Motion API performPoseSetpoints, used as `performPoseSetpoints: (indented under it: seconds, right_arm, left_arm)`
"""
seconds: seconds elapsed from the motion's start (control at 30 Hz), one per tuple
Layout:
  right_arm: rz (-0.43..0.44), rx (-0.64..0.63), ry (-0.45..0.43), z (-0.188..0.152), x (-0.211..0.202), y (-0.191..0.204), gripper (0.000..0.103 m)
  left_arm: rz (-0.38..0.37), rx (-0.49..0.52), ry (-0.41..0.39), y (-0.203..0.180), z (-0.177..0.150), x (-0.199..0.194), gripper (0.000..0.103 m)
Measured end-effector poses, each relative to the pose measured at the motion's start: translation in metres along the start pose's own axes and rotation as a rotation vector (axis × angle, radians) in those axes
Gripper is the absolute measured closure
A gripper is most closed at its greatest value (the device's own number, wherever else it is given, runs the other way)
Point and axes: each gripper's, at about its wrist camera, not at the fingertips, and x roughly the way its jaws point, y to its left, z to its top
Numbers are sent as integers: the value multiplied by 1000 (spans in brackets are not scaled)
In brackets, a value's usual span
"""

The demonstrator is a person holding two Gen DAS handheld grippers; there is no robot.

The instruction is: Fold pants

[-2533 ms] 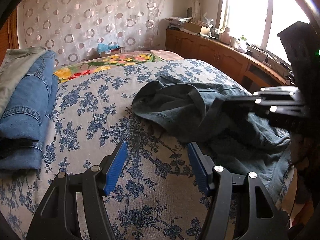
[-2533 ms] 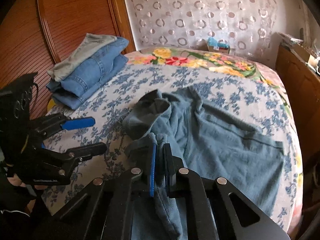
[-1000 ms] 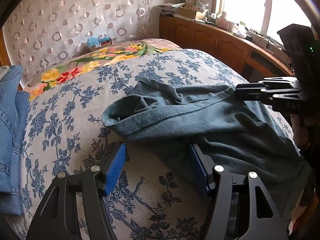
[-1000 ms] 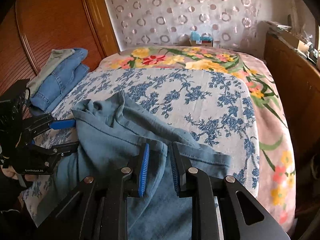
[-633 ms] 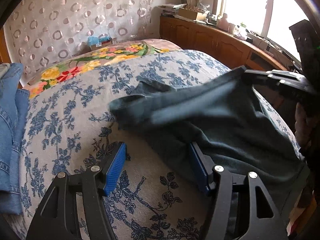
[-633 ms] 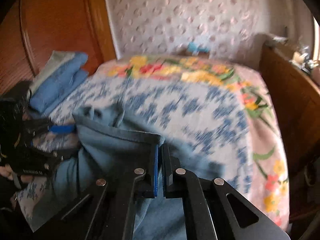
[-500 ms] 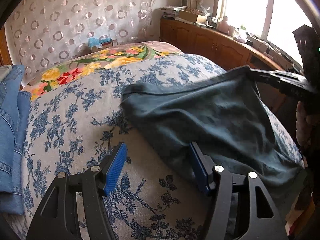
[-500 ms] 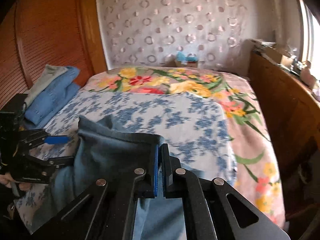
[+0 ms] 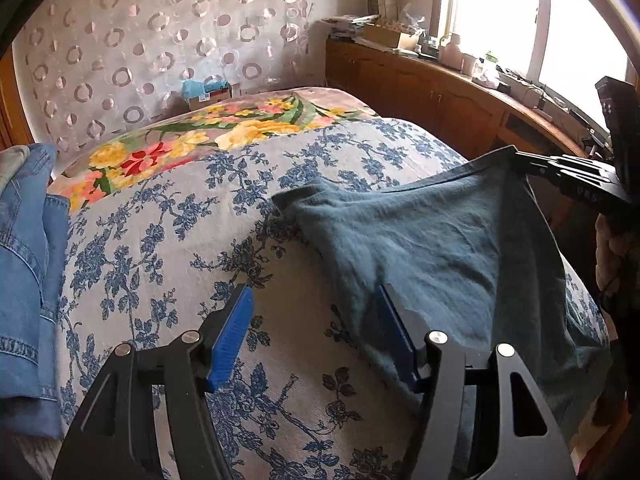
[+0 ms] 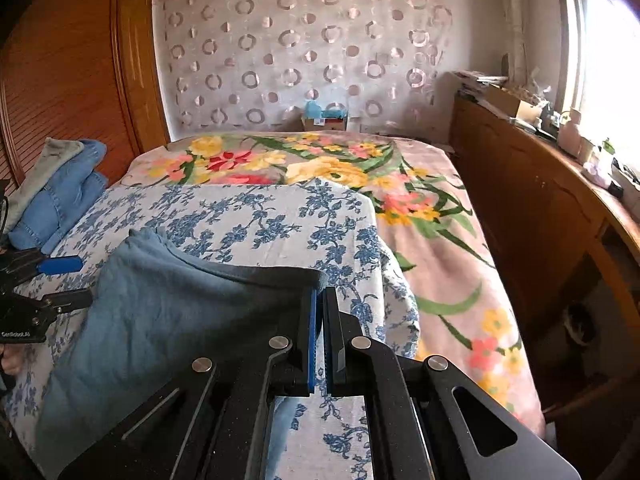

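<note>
Right gripper [image 10: 320, 300]: jaws clamped on the waistband edge of the teal pants [image 10: 168, 320], lifting it off the floral bedspread [image 10: 248, 216]. Left gripper [image 9: 316, 332]: jaws wide, empty, at the pants' near edge on that bedspread.

The left hand-held gripper [image 9: 316, 332] fills the lower middle of its own view, angled downward, its blue-padded jaws standing well apart with nothing pressed between them. The right hand-held gripper [image 10: 320, 320], at the lower middle of its view, has just closed; its jaws are clamped on the dark waistband edge of the pants [image 10: 180, 312], lifting that edge.
</note>
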Motion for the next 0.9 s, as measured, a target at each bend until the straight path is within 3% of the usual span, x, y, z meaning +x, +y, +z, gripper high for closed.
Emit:
performPoseSetpoints:
  seconds: [0.2, 0.47, 0.53, 0.6, 0.9]
  right_arm:
    - [-45, -5, 4, 1, 5, 0, 101]
    - [-24, -28, 69, -4, 8, 5, 100]
    - [-26, -17, 61, -4, 0, 3, 89]
    - [-9, -2, 55, -7, -10, 2, 84]
    - [43, -7, 44, -48, -74, 14, 83]
  left_arm:
    - [-6, 2, 1, -4, -5, -2, 39]
    - [-17, -6, -9, -6, -13, -11, 39]
    - [-21, -8, -13, -7, -16, -16, 39]
    - [-24, -6, -19, -10, -20, -23, 39]
    - [-42, -17, -38, -20, -47, -52, 39]
